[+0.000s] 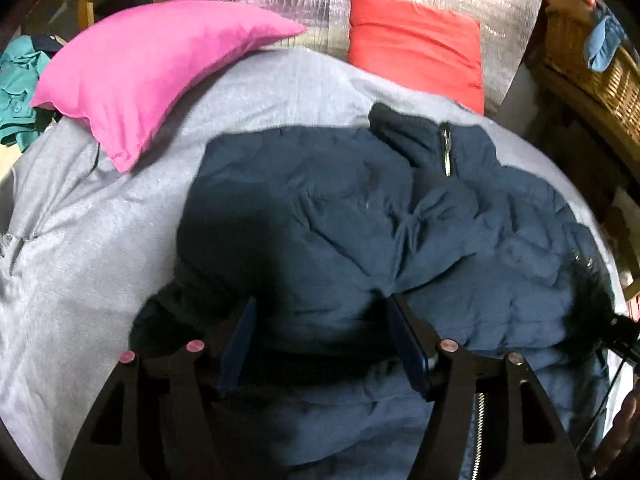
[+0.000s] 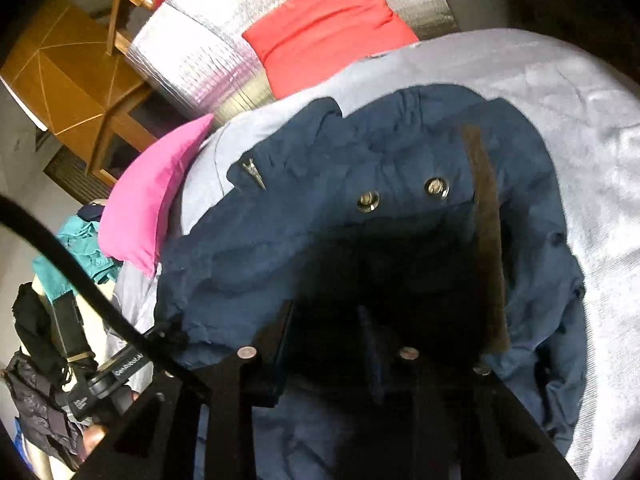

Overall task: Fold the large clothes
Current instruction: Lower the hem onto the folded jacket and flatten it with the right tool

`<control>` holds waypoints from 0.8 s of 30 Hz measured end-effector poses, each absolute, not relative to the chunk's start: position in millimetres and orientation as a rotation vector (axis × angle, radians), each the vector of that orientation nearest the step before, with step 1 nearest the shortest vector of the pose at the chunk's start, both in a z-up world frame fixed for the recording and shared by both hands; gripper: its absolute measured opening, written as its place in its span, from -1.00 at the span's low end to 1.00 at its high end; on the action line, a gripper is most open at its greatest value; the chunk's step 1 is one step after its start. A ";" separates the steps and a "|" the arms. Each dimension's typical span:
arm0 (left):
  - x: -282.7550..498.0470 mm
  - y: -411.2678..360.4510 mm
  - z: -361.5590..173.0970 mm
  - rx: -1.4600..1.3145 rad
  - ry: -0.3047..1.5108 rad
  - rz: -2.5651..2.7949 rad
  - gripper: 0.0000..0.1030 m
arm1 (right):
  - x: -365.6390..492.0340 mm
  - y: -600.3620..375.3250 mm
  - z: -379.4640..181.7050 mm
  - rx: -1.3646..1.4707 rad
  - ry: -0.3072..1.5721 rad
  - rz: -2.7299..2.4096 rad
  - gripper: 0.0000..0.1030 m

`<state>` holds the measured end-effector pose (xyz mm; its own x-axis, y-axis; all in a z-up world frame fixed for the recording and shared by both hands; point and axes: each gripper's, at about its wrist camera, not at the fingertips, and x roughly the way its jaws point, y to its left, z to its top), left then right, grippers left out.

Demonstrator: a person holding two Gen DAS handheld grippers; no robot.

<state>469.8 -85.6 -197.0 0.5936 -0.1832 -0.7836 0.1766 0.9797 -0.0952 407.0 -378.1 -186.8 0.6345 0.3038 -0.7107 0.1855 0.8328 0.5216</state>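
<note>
Jacket (image 1: 340, 220) under both tongs

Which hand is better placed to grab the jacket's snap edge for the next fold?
Probably right. The right hand-held gripper sits just below the jacket's snaps; the left hand-held gripper hangs open over plain quilted fabric, with the snaps far off at its view's right edge.

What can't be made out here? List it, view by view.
1. Right wrist view: whether the right gripper pinches the navy jacket; deep shadow between its fingers hides that.
2. Left wrist view: the jacket's near hem, covered by the left gripper and cut by the bottom edge.
3. Left wrist view: the wicker basket contents, blurred and cut by the right edge.
</note>
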 end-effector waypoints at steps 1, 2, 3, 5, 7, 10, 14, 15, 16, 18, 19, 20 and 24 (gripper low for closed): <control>469.3 -84.8 -197.1 0.010 0.904 -0.192 0.31 | 408.9 -376.7 -190.1 0.595 0.910 0.064 -0.33; 471.2 -85.3 -200.0 0.033 0.912 -0.174 0.31 | 414.5 -372.5 -194.1 0.591 0.929 0.061 -0.32; 474.5 -85.9 -205.6 0.050 0.931 -0.162 0.31 | 416.8 -371.4 -201.9 0.589 0.960 0.070 -0.32; 476.6 -85.1 -213.6 0.054 0.960 -0.163 0.32 | 419.3 -372.5 -194.8 0.594 0.961 0.081 -0.33; 475.0 -83.7 -208.7 0.054 0.954 -0.167 0.31 | 420.2 -377.4 -187.6 0.622 0.957 0.099 -0.32; 472.7 -74.5 -198.8 0.021 0.931 -0.162 0.31 | 403.1 -406.4 -170.5 0.668 0.861 0.049 -0.15; 474.7 -53.8 -189.5 -0.023 0.892 -0.134 0.31 | 383.2 -447.6 -164.0 0.771 0.762 -0.022 -0.01; 476.2 -50.1 -189.5 -0.023 0.884 -0.122 0.31 | 380.7 -454.9 -166.3 0.791 0.753 -0.028 -0.01; 477.9 -44.4 -191.2 -0.016 0.881 -0.096 0.31 | 379.6 -457.7 -167.6 0.803 0.752 -0.028 -0.01; 486.9 -40.3 -201.3 0.002 0.904 -0.058 0.31 | 383.1 -461.6 -176.9 0.824 0.773 -0.036 -0.05; 492.0 -38.9 -210.9 0.018 0.937 -0.034 0.31 | 384.9 -461.5 -179.9 0.824 0.784 -0.035 -0.13; 496.5 -38.3 -221.1 0.028 0.975 -0.025 0.32 | 389.9 -459.2 -188.2 0.812 0.817 -0.039 -0.13; 497.8 -42.0 -225.0 0.054 0.974 -0.032 0.32 | 396.9 -452.2 -204.3 0.765 0.888 -0.072 -0.12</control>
